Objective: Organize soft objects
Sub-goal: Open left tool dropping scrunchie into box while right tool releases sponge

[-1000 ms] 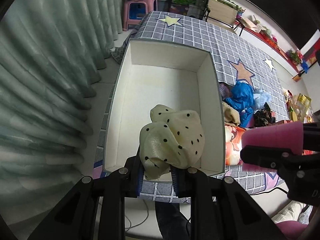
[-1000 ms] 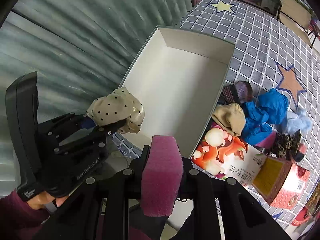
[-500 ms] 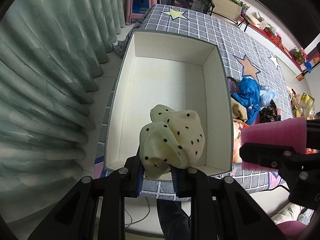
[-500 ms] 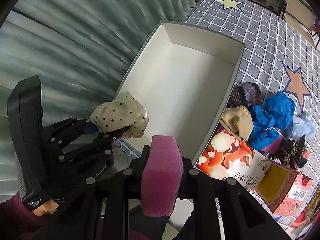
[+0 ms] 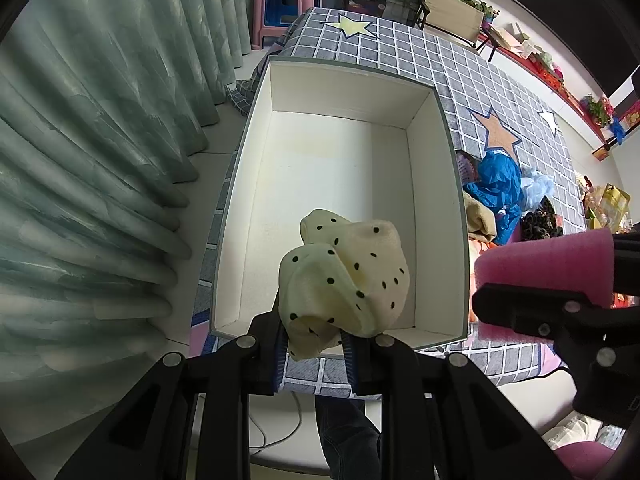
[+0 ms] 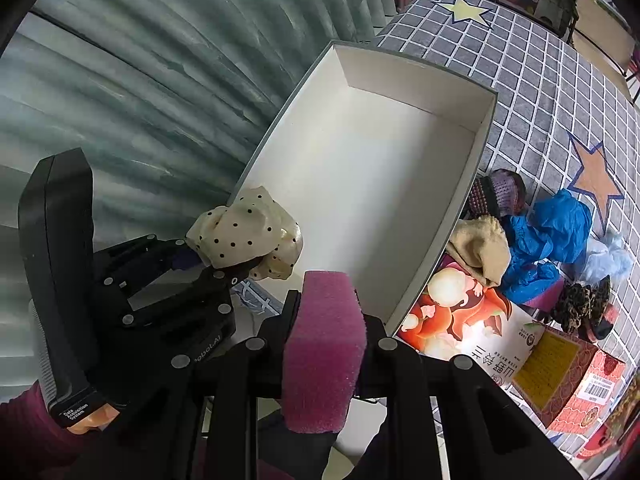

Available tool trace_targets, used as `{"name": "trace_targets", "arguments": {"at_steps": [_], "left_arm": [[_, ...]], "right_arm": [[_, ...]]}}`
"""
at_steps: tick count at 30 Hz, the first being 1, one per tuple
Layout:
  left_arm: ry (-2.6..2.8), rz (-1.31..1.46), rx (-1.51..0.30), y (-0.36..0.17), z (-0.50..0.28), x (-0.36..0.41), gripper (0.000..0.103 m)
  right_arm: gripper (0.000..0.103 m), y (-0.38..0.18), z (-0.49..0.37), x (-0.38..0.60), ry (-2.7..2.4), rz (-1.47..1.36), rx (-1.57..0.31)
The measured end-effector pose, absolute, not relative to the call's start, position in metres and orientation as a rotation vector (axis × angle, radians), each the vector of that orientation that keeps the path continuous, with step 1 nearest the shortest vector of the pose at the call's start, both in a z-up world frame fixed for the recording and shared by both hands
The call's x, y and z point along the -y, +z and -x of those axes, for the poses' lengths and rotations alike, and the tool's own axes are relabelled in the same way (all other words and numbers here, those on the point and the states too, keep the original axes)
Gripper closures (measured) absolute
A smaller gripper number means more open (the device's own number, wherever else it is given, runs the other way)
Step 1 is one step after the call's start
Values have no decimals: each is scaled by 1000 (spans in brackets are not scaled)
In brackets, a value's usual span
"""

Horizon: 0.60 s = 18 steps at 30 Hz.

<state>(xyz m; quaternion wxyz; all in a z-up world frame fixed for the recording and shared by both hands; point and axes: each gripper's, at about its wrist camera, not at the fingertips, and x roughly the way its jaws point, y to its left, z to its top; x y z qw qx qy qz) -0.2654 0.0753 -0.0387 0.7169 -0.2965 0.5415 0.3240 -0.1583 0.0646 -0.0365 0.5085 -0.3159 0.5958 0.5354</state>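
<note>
The left gripper (image 5: pixel 314 344) clamps a dotted cloth (image 5: pixel 344 280) above the near end of the white box (image 5: pixel 436 208). The right gripper (image 6: pixel 326 320) clamps a pink sponge (image 6: pixel 324 344) just beside it.

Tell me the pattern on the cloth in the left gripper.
Cream with black polka dots, on the cloth; clearest in the left wrist view.

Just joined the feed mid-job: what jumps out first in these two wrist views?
The big white box, bare inside, fills the middle of the checked table cover. Over its near end, the left gripper is shut on a cream polka-dot cloth, and the right gripper beside it clamps a pink sponge. More soft things, among them a blue cloth, lie right of the box.
</note>
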Motion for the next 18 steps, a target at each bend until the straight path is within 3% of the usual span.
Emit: {"name": "trace_targets", "arguments": {"at_steps": [13,16,18], "left_arm": [[709,651,-1208,-45,267,-74,76],[707,638,-1185,-42,266,-74,60],[707,634,-1168,-39,266,-75,36]], "right_arm": [[81,-45,161,-73,1275,774,-1452],[81,-47,160,-76,1269,770,-1453],[81,-47,159,-78,1270,768,-1453]]}}
